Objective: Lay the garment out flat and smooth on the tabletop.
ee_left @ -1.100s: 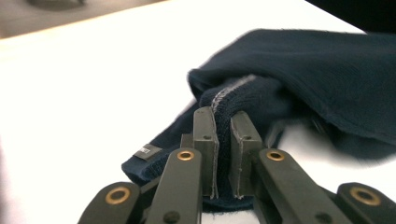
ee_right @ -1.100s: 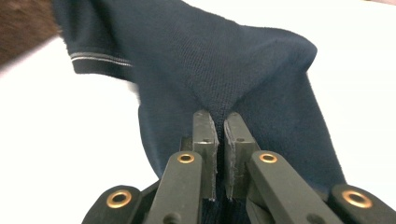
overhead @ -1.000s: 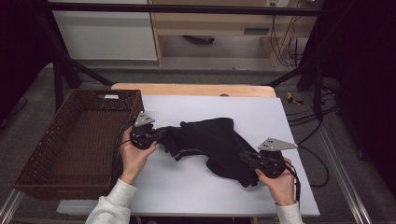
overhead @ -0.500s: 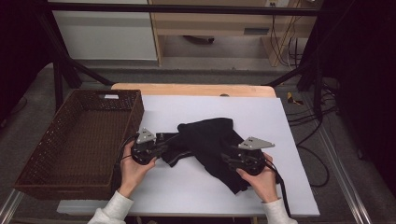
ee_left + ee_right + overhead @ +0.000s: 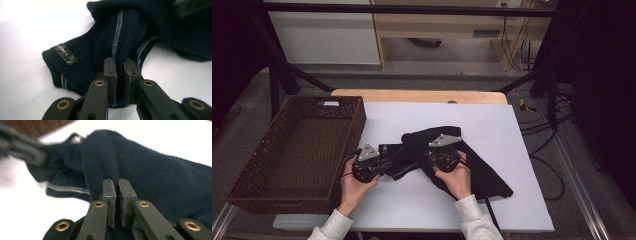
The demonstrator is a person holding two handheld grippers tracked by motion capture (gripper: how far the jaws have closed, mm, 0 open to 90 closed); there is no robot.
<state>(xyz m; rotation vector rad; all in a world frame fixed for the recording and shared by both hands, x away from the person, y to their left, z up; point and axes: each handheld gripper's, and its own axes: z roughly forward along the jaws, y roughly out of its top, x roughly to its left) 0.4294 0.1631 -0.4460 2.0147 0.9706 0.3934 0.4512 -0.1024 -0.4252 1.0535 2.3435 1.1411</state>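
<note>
**Item: dark navy knit garment, held at two points**

I log the navy garment (image 5: 472, 165) crumpled on the white table top (image 5: 522, 130), right of the brown wicker basket (image 5: 287, 150). A small woven label (image 5: 64, 53) sits near one hem. My left gripper (image 5: 120, 72) is pinched narrow on a striped fold near that hem. My right gripper (image 5: 117, 192), jaws just closing, now clamps a raised ridge of the same cloth, near the left one.

The garment's (image 5: 120, 40) black label (image 5: 65, 54) reads "LIME…".
</note>
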